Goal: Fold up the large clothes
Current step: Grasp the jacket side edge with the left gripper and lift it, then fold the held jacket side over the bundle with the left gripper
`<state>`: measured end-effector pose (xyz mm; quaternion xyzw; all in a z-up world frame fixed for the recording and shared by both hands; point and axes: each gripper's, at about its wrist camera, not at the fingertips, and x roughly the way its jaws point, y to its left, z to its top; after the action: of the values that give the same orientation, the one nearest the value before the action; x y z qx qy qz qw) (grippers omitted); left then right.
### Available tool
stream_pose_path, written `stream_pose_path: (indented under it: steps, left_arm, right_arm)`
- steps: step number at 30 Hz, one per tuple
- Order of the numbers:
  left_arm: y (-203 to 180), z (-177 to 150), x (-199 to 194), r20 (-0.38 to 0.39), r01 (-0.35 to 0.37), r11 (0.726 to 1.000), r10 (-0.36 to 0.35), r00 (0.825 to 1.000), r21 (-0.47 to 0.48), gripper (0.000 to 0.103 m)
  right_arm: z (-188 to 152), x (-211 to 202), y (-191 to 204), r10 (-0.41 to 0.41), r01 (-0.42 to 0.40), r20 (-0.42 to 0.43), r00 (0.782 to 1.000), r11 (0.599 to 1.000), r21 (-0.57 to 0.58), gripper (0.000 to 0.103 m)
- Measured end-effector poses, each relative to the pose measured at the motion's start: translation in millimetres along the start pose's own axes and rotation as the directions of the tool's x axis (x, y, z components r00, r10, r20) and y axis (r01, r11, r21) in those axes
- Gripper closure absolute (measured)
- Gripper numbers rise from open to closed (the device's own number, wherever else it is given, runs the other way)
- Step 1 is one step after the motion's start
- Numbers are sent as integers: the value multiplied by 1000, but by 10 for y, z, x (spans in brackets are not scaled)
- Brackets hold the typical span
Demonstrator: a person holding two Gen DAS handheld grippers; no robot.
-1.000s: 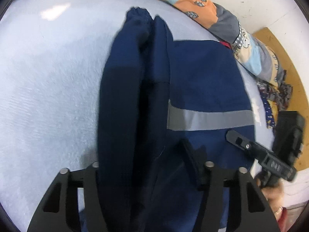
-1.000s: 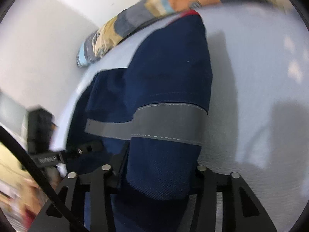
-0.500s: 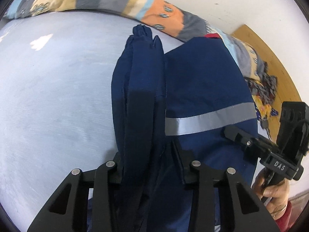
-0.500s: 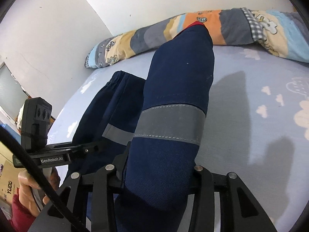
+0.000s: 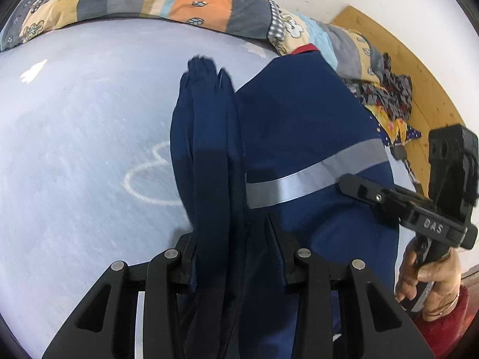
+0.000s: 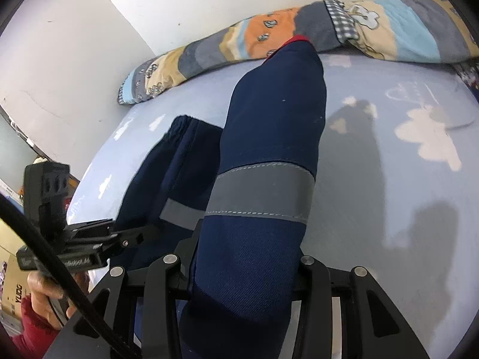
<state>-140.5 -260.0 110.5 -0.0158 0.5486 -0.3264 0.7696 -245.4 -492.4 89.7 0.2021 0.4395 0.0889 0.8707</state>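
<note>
Pale blue bed [image 5: 83,137] fills both views, its sheet printed with white clouds, a white wall behind it. Along the top of each frame runs a patchwork quilt [image 5: 191,9] in orange, grey and blue, bunched against the wall.

Your left gripper [image 5: 236,239] sits at the bottom centre of the left wrist view, its fingers [image 5: 277,239] clenched on a dark, gathered fold of the navy garment [image 5: 299,113]. That fold runs up the middle of the frame; the broader panel lies to its right, crossed by a grey reflective stripe [image 5: 314,176].

Your right gripper [image 6: 245,254] fills the bottom of the right wrist view, fingers grasping a thick roll of the garment [image 6: 278,125] that rises toward the quilt, with a red edge [image 6: 299,39] at its far tip. The stripe [image 6: 263,191] bands the roll just above the fingers.

At the right edge of the left view, your right hand [image 5: 425,278] grips the other tool's handle. A wooden board [image 5: 413,68] shows in the upper right.
</note>
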Motion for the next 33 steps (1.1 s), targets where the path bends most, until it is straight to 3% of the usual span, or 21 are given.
stream_pose_path:
  steps: [4,9,15,18,22,26,27,29,30,33]
  left_arm:
    - [-108,-94,29,26,-50,998,49,998,25,67]
    - [-36,-107,87,31,-109,994,109,994,-27,67]
    - [99,-204,64,32,-147,985,151,988,-90,61]
    - [156,-284,20,36,-163,980,168,985,-111,54]
    - [128,-433,-160,79,-220,969,229,970,-109,54]
    - [-117,-701,-501,208,-218,976,213,955,1,54]
    - [-176,-774,-559,235,-207,978,195,952,28,54]
    - [-320,-960,-639,274,-167,981,135,952,94,53]
    - [-379,-1044,-640,270,-138,983,100,958,125,51]
    - [-517,-1256,-547,220,-114,973,68,973,202,51]
  right_arm:
    - [-103,33,-126,-9,9,-17,1000,1000,17,59]
    - [-145,152,-340,-47,50,-47,998,996,79,57]
    - [-287,211,-642,-80,95,-97,992,981,172,42]
    - [-337,83,-700,-97,111,-80,992,976,187,40]
    - [-414,-249,-602,-198,198,-17,980,966,164,38]
    - [-558,-659,-275,-126,117,86,988,988,105,38]
    - [-612,-733,-168,-101,93,97,990,993,77,40]
    - [-756,-851,29,-61,59,110,992,998,24,62]
    - [-843,-884,135,-56,57,105,993,998,-10,67]
    - [-1093,-891,384,-62,69,82,995,994,-89,72]
